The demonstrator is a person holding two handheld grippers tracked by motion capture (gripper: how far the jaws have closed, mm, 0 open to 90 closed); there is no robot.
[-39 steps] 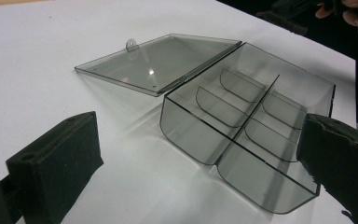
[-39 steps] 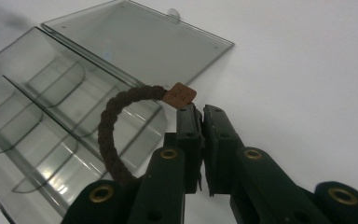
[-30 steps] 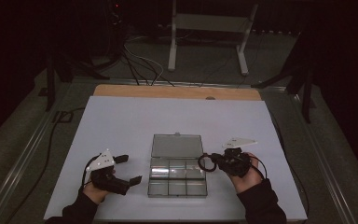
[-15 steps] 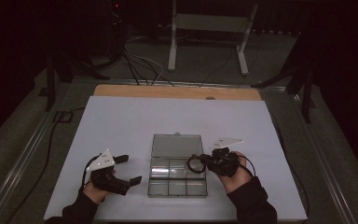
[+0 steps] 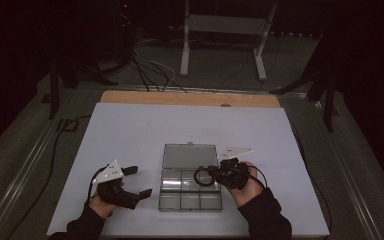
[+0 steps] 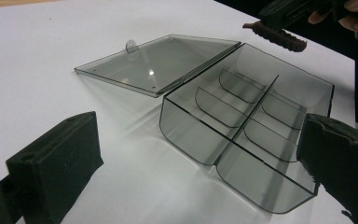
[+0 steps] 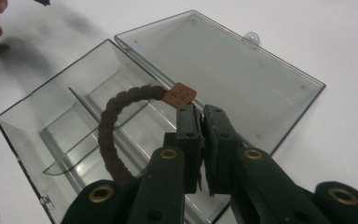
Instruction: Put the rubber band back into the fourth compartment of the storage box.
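On the white table (image 5: 130, 130), right tongs (image 5: 211, 174) gripping a braided bracelet (image 7: 116, 135) have moved over the open box (image 5: 190, 192); left tongs (image 5: 137, 181) gape.

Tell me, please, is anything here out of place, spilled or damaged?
Nothing stands out. The clear box lies open on the white table, lid flat behind it, compartments empty. The right gripper holds a brown braided loop above it; the left gripper is open beside it.

The high view looked forward and down on the white surface (image 5: 130, 130) from above. Both gripper views sat low and close — each faced the clear box (image 6: 242, 135) from opposite sides, so all three shared it.
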